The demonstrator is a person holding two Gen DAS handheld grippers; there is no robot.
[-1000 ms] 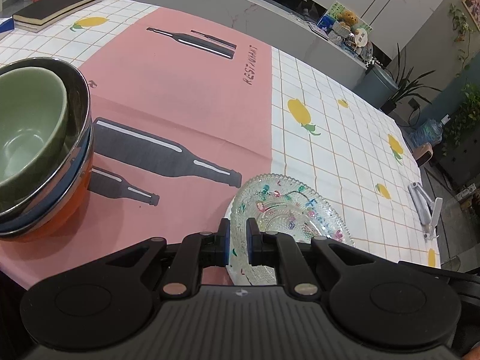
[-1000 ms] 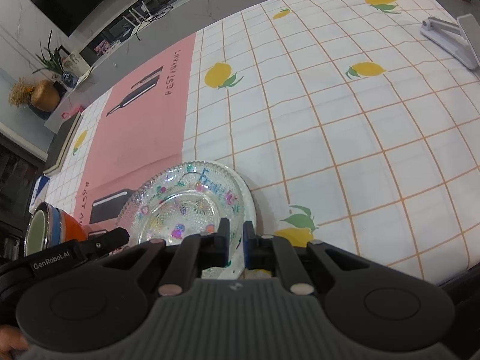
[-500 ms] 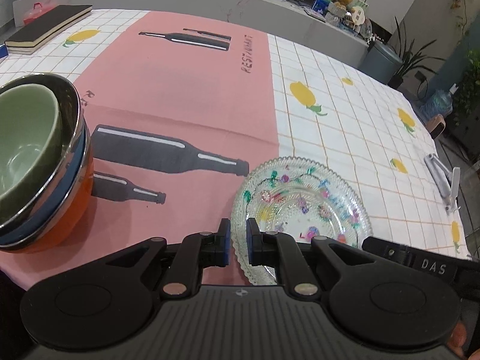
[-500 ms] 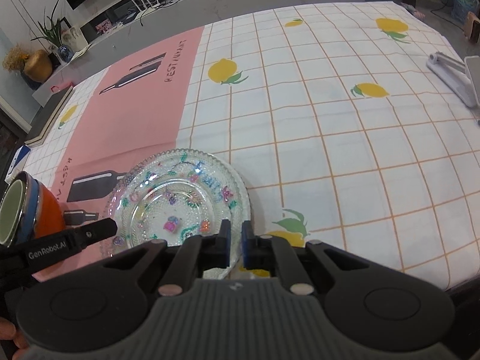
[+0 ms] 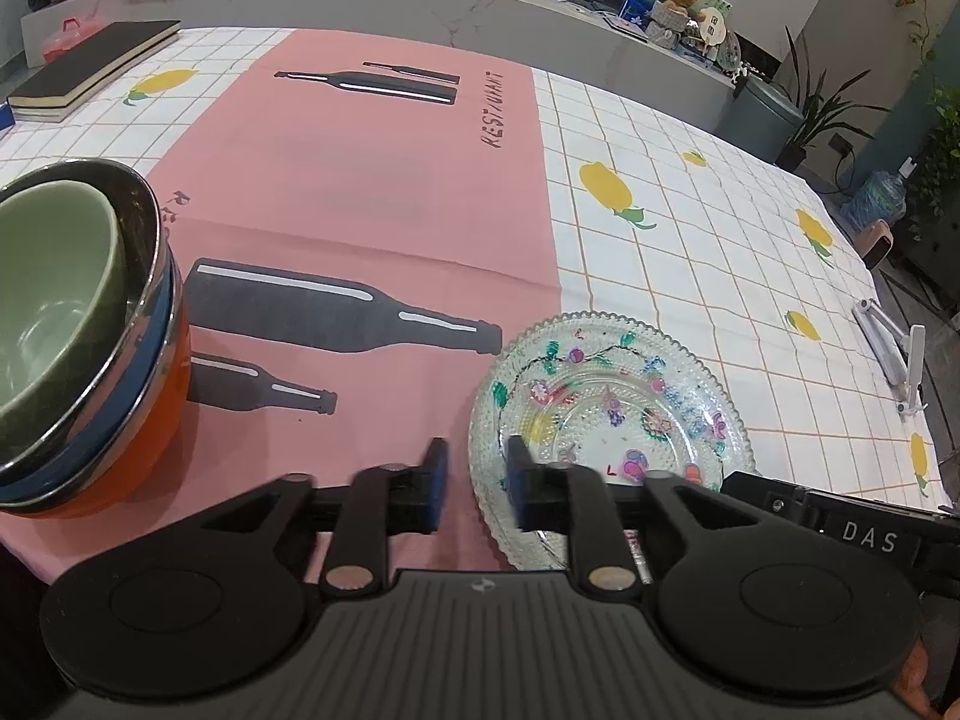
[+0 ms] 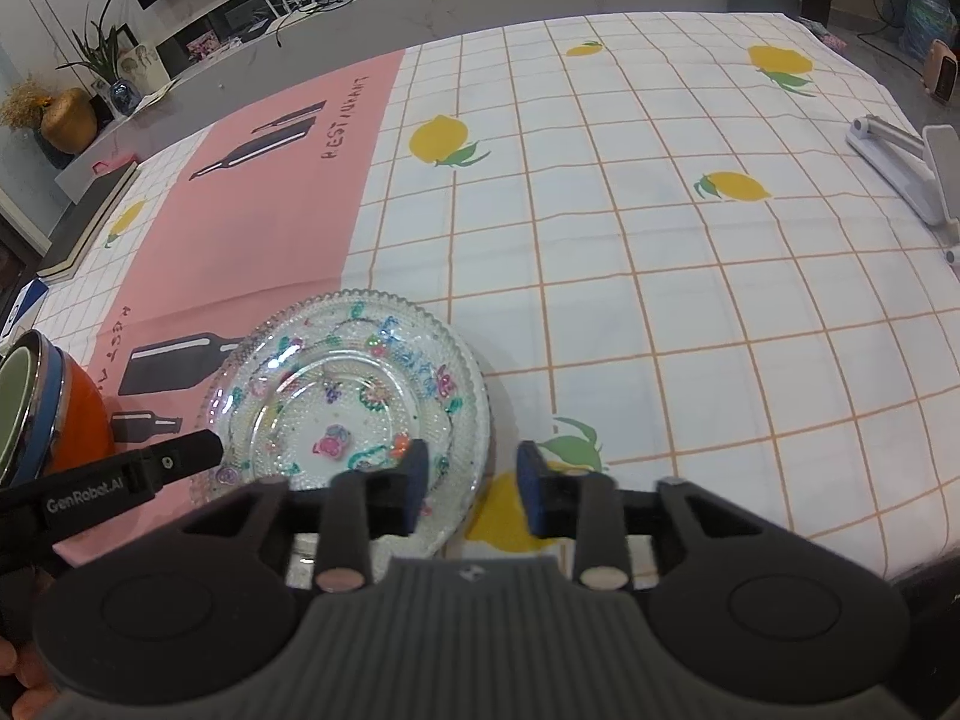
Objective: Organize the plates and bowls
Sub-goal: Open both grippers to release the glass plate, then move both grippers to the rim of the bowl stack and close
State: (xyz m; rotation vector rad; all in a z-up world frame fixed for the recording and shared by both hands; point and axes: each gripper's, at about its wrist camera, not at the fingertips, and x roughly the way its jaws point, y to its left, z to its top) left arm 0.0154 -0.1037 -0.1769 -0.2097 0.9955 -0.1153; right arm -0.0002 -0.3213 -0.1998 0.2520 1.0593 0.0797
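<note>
Your plate (image 5: 606, 414) lies flat on the table (image 5: 690, 252), face up, at the near edge, straddling the seam where the pink mat (image 5: 360, 192) meets the checked lemon cloth. It is round, so it has no long axis and points nowhere; it is clear pressed glass with a beaded, scalloped rim, a pebbled surface and small coloured flower prints ringing a shallow well.

Your left tongs (image 5: 474, 480) are opening. The plate's left rim sits in the gap, with the right finger over the glass and the left finger over the pink mat, and neither pad presses on it.

Your right tongs (image 6: 471, 489) are opening too. The plate's right rim runs between the fingers; the left finger hangs over the glass, the right one over a printed lemon on the cloth, and no pad grips.

Left of the plate, well apart from it, stands the bowl stack (image 5: 84, 330): a glossy green ceramic bowl nested in a shiny steel-rimmed one, over a blue band and an orange outer bowl, all upright with mouths up.

Beyond the plate and to the left, at the far corner of the table, a dark book (image 5: 90, 69) lies flat. To the plate's right, at the table's edge, is a white folding stand (image 6: 906, 171), hinged and lying on the cloth.
</note>
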